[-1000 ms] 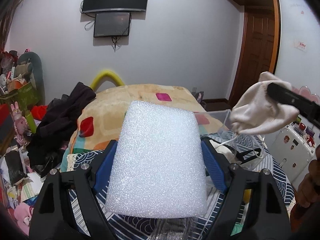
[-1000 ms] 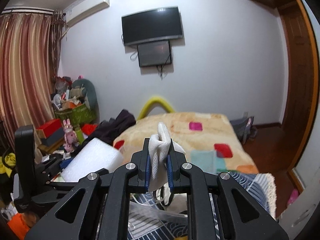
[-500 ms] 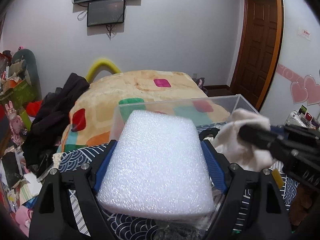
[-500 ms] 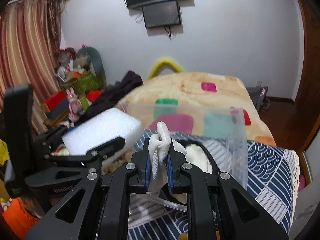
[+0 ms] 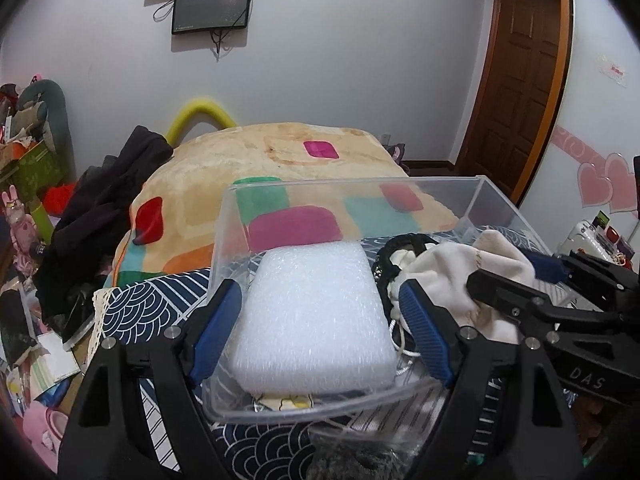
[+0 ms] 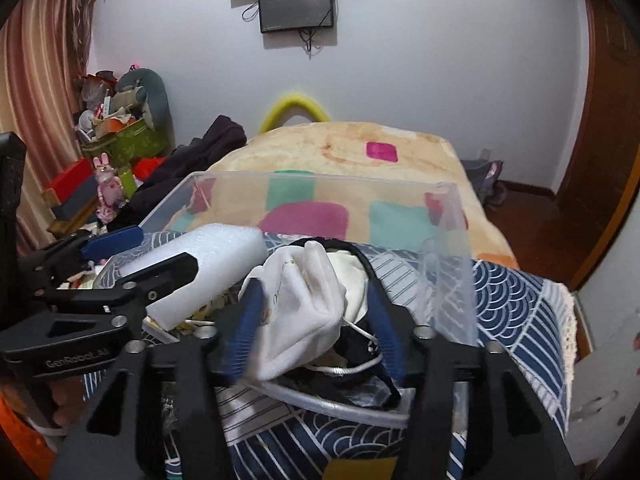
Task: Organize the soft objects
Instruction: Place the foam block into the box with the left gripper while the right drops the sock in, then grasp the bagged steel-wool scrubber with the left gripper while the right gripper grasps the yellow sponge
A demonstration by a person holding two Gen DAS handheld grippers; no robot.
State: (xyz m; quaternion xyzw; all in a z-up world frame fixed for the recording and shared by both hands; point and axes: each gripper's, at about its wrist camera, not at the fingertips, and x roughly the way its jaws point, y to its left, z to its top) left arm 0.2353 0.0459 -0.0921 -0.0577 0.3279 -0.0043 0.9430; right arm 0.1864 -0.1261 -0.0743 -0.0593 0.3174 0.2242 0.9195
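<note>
A white foam block [image 5: 314, 316] lies inside the clear plastic bin [image 5: 486, 190]. My left gripper [image 5: 320, 316] is open, its blue pads spread apart on both sides of the block. A white cloth pouch [image 6: 300, 316] rests in the bin on a black-edged item. My right gripper [image 6: 314, 324] is open around the pouch, its pads apart from it. The foam block also shows in the right wrist view [image 6: 208, 264], and the pouch in the left wrist view [image 5: 460, 280].
The bin [image 6: 448, 216] stands on a blue wave-patterned cloth [image 6: 516, 300] in front of a bed with a patchwork blanket [image 5: 280, 152]. Dark clothes [image 5: 100, 208] are piled at the left. Boxes and toys [image 6: 112, 128] clutter the far left.
Both grippers have lowered into the bin. The left jaws opened and let go of the foam block. The right jaws opened and let go of the pouch.
</note>
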